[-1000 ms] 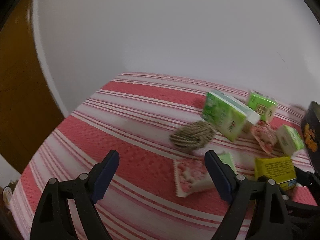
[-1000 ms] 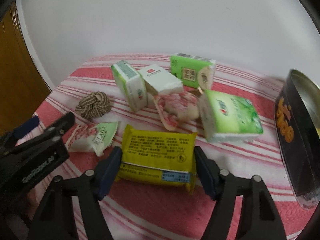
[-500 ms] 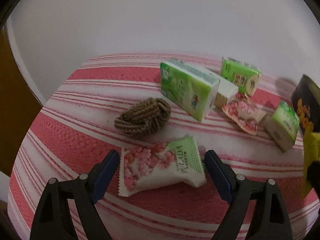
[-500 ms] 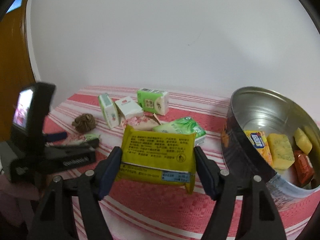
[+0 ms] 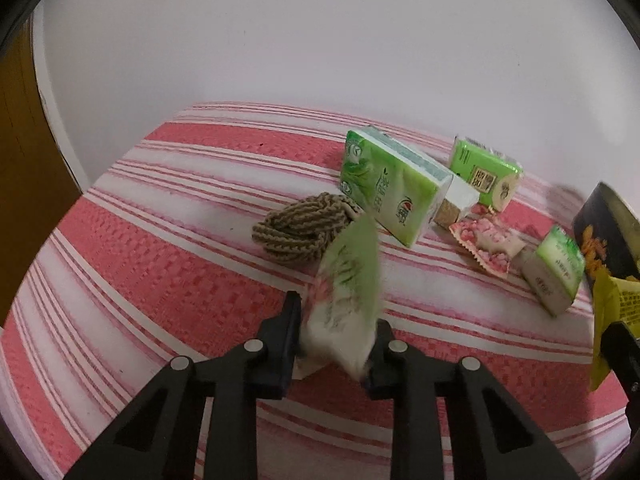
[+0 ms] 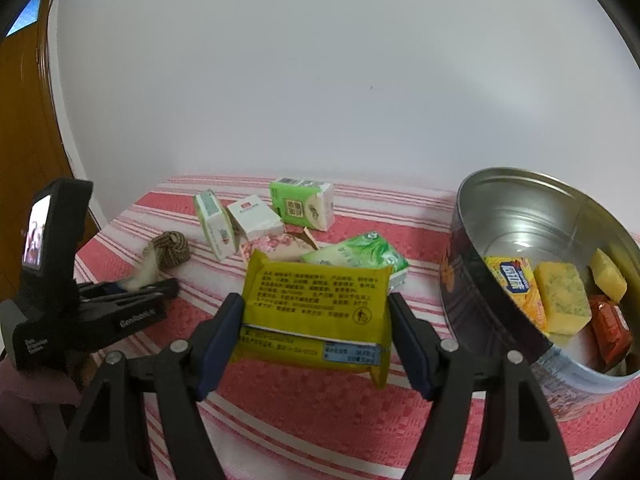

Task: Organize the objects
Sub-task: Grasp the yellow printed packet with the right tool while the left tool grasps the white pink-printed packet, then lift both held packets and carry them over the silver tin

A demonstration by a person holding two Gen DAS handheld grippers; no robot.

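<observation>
Striped cloth (image 6: 340, 412): a red-and-white striped cover is spread over the surface on which everything rests; a plain pale wall is seen behind it.
Round tin (image 6: 472, 280): a dark-sided metal tin with yellow lettering is stood on the cloth at the right, its top uncovered and its bare silver inside exposed.
Tin contents: a yellow-and-blue biscuit pack (image 6: 514, 286), a speckled yellow block (image 6: 562, 298), a smaller yellow piece (image 6: 608, 278) and a red packet (image 6: 610, 330) are lodged against the far-right wall; what lies beneath them cannot be told.
Right gripper (image 6: 316, 320): it is clamped on the yellow packet (image 6: 316, 304), both blue pads being pressed against the packet's short ends; the packet is held clear of the cloth, just left of the tin and outside it.
Left gripper (image 5: 336, 344): its jaws are closing, and a green-and-white snack pouch (image 5: 346, 300) is pinched between them, tipped up on end and blurred.
Large green tissue pack (image 5: 384, 188): it is stood on edge near the cloth's far side, leaning against a white box (image 5: 460, 200).
Second green pack (image 5: 484, 172): it is set behind the white box, nearest the wall.
Small green tissue pack (image 5: 554, 272): it is laid near the tin's outer wall.
Pink-patterned pouch (image 5: 486, 246): it is laid flat between the white box and the small green tissue pack.
Rope knot (image 5: 304, 228): a brown woven ball is rested just beyond the left gripper's pouch, beside the large green tissue pack.
</observation>
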